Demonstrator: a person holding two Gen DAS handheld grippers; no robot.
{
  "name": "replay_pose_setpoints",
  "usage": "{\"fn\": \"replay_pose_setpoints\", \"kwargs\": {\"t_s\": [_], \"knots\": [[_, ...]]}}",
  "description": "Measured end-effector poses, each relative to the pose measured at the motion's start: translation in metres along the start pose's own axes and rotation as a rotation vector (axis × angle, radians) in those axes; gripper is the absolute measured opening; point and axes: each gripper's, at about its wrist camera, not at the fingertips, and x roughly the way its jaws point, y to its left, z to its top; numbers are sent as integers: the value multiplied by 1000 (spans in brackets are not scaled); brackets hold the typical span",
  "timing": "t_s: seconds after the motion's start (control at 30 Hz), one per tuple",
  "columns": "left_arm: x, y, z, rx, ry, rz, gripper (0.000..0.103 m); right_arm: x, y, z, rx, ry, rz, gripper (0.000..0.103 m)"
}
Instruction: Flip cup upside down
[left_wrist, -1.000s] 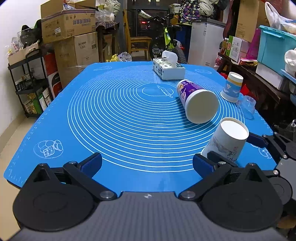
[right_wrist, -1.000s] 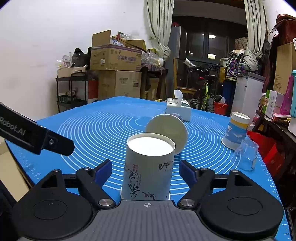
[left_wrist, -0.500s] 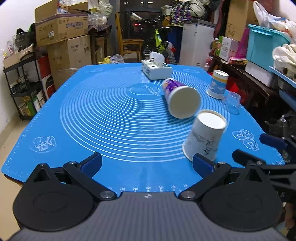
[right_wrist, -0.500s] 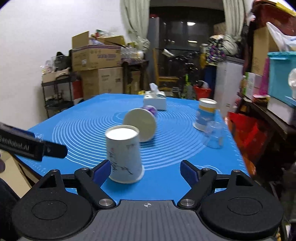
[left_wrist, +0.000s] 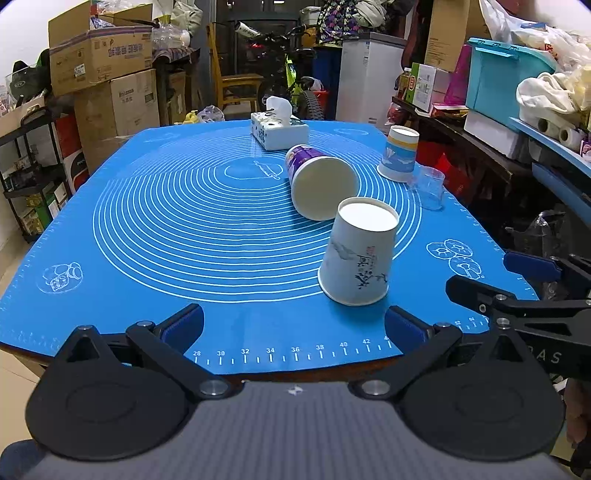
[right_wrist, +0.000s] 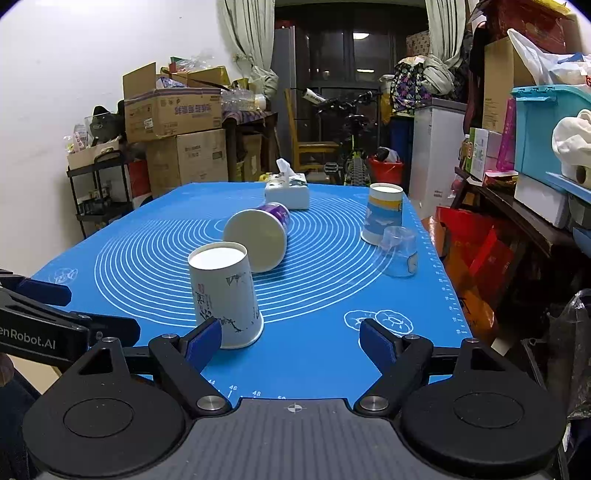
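Observation:
A white paper cup with ink drawings (left_wrist: 357, 254) stands upside down on the blue mat (left_wrist: 184, 229), near its front right edge; it also shows in the right wrist view (right_wrist: 224, 295). My left gripper (left_wrist: 293, 326) is open and empty, pulled back at the front edge. My right gripper (right_wrist: 291, 341) is open and empty, back from the cup, which stands just beyond its left finger (right_wrist: 204, 339). The right gripper also shows in the left wrist view (left_wrist: 517, 280), to the right of the cup.
A purple cup (left_wrist: 319, 181) lies on its side behind the white cup. An upside-down blue and yellow cup (left_wrist: 399, 154), a clear plastic cup (left_wrist: 428, 186) and a tissue box (left_wrist: 279, 127) stand farther back. Shelves and boxes crowd the right side.
The right gripper has let go of the white cup and drawn back from it. Both grippers have pulled back toward the table's front edge. The cup stays upside down.

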Motion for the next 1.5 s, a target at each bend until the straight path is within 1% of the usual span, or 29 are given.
{"fn": "replay_pose_setpoints", "kwargs": {"t_s": [1.5], "knots": [[2, -8, -3, 22, 9, -4, 103, -4, -1, 1, 13, 0, -6, 84]]}}
